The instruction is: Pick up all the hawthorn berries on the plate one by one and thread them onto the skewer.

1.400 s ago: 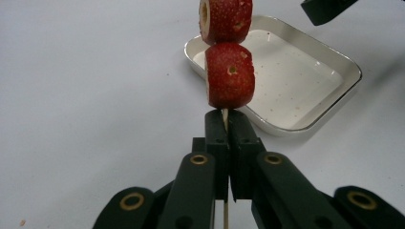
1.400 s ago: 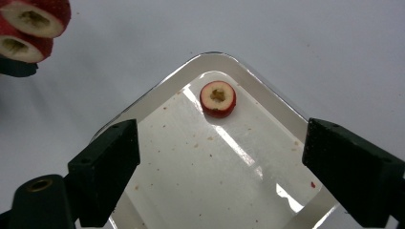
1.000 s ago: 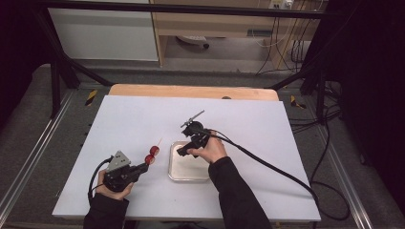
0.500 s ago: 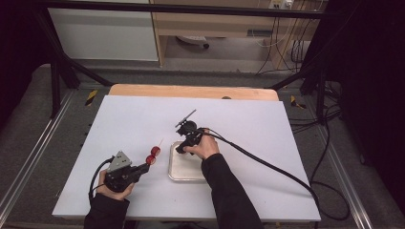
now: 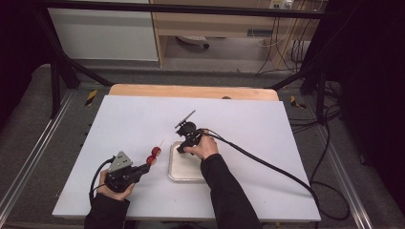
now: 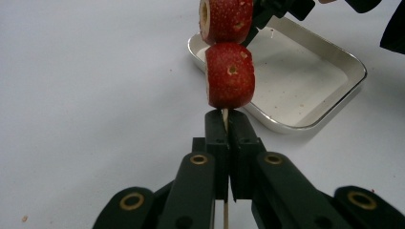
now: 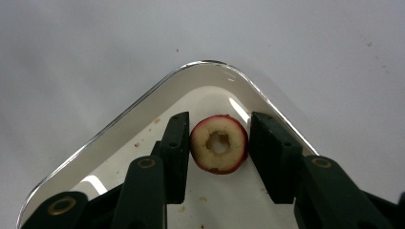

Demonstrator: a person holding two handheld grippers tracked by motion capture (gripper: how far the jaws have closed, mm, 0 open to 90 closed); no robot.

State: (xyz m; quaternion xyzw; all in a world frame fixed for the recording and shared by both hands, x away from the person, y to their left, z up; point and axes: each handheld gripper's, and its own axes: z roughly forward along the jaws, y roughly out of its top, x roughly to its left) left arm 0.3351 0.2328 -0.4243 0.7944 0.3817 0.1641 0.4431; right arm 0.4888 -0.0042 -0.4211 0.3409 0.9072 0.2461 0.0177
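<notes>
L gripper (image 6: 228,125) pressed together on thin wooden skewer (image 6: 224,117) w/ two red fruit pieces (image 6: 230,74) threaded just past the tips – held low over white table (image 5: 119,114), near its front-left. R gripper (image 7: 218,148) down in metal tray (image 7: 143,109) at a corner, jaws just been closing – cored fruit slice (image 7: 219,144) between them, cut face up; left pad about touching, small gap at right pad, so not yet pinched. Tray just right of skewer tip in high view.

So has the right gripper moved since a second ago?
Yes. The right gripper has come toward the left of the high view, to the tray's far-left corner, jaws closing around the fruit ring.
</notes>
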